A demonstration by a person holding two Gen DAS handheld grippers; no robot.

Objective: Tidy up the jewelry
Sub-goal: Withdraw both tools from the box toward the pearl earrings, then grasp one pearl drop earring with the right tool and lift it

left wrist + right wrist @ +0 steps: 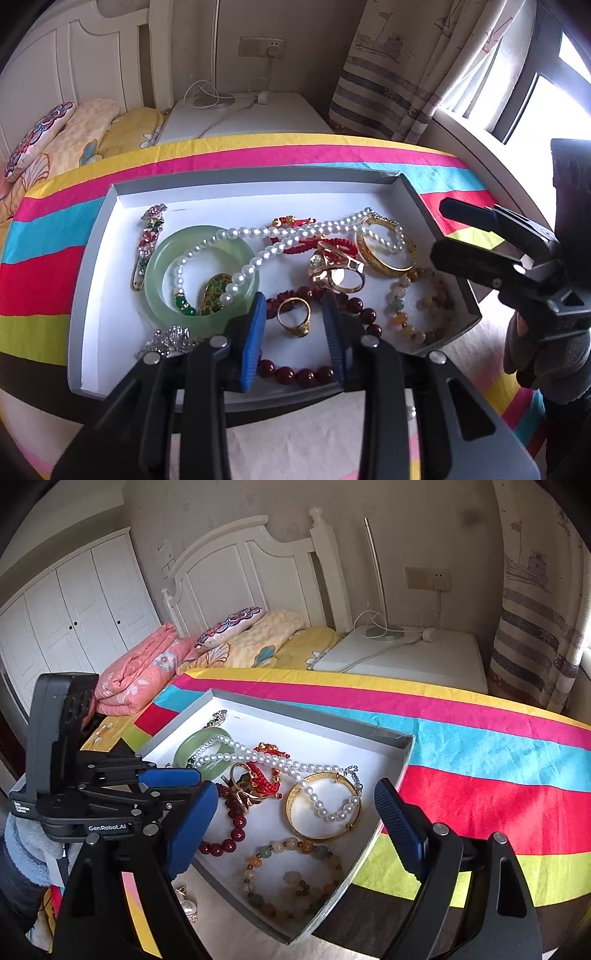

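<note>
A grey tray [92,258] with a white floor holds tangled jewelry: a green jade bangle [162,280], a pearl necklace [258,234], a gold bangle [384,258], gold rings [336,267], a dark red bead bracelet [295,373], a multicolour bead bracelet [417,306], a flower brooch [147,243] and a silver brooch [168,341]. My left gripper [293,325] is open, its jaws on either side of a small gold ring [294,316]. My right gripper [295,823] is open and empty above the tray's near right corner [402,746]; it shows in the left wrist view [447,232].
The tray lies on a striped cloth [480,746] over a table. A pearl earring [188,904] lies off the tray by its near edge. Behind stand a bed with pillows [236,627], a white nightstand [406,657] with a lamp, and a curtain [406,74].
</note>
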